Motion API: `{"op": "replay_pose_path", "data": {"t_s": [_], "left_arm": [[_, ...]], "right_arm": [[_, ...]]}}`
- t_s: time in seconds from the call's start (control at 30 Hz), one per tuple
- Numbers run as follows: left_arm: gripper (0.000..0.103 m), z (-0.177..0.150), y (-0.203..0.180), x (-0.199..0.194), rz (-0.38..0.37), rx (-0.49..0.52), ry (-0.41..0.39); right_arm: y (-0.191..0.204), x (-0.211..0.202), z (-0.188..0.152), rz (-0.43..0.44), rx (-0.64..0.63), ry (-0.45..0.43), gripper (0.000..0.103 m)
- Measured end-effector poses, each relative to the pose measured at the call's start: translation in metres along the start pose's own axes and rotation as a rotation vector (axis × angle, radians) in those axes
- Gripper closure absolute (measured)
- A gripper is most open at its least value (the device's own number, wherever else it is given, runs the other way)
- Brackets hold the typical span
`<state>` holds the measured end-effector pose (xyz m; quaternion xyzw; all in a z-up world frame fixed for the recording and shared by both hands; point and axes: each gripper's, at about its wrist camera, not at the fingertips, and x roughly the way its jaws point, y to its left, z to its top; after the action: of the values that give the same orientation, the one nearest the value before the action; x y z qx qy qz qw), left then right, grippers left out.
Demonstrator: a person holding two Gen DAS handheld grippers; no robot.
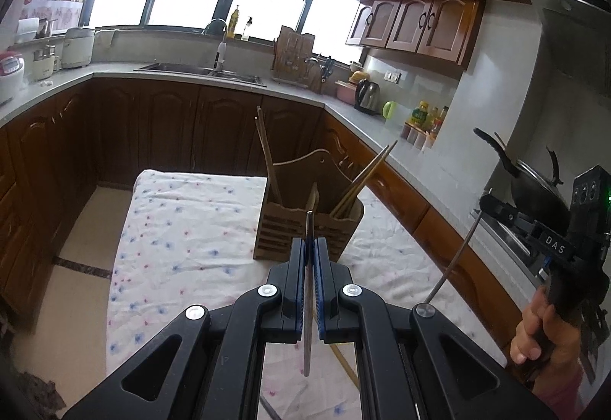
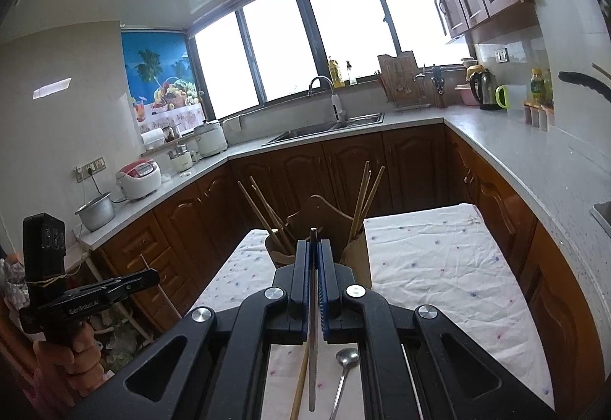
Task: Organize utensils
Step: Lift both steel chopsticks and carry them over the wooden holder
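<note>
Left wrist view: left tongs (image 1: pixel 310 248) clenched on a thin metal chopstick (image 1: pixel 307 305), gripped near its upper third, tip just past the pads, long end hanging down and back under the rig. Wooden utensil holder (image 1: pixel 305 229) stands on the bench (image 1: pixel 183 229) just ahead, with wooden chopsticks (image 1: pixel 366 175) leaning out of its compartments. Right tongs (image 1: pixel 492 204) appear at the right edge, a hand (image 1: pixel 542 328) on the grip, a thin metal rod (image 1: pixel 454 259) slanting down from them.

Right wrist view: right tongs (image 2: pixel 314 248) clamped on a second metal chopstick (image 2: pixel 313 324), same style of grip. A steel spoon (image 2: pixel 345 362) and a wooden chopstick (image 2: pixel 299 382) lie loose on the floral cloth (image 2: pixel 439 267) below.

Handling, judged:
- Metal sticks: light, stiff, smooth; likely to pivot or slide between the pads if bumped. Grip near mid-length would balance better.
- Lead with the tip into a compartment; avoid knocking the leaning sticks.
- Spoon: light, rigid; take by the mid-handle, not the bowl.
- Holder looks light; may shift if pushed.
</note>
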<state>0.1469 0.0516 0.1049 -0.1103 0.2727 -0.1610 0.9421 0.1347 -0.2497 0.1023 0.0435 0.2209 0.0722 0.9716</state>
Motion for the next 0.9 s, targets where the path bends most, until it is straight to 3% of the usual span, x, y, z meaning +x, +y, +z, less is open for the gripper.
{"op": "replay_pose_path", "data": {"t_s": [0.27,0.9], "left_arm": [[0.1,0.012,0.003,0.007,-0.007,0.005,-0.038],[0.1,0.064,0.017,0.034,0.014,-0.01,-0.229]], "right_arm": [[-0.004,0.007,0.011,-0.006,0.012,-0.037,0.099],[-0.003,0.039,0.07,-0.029,0.022,-0.198,0.099]]}}
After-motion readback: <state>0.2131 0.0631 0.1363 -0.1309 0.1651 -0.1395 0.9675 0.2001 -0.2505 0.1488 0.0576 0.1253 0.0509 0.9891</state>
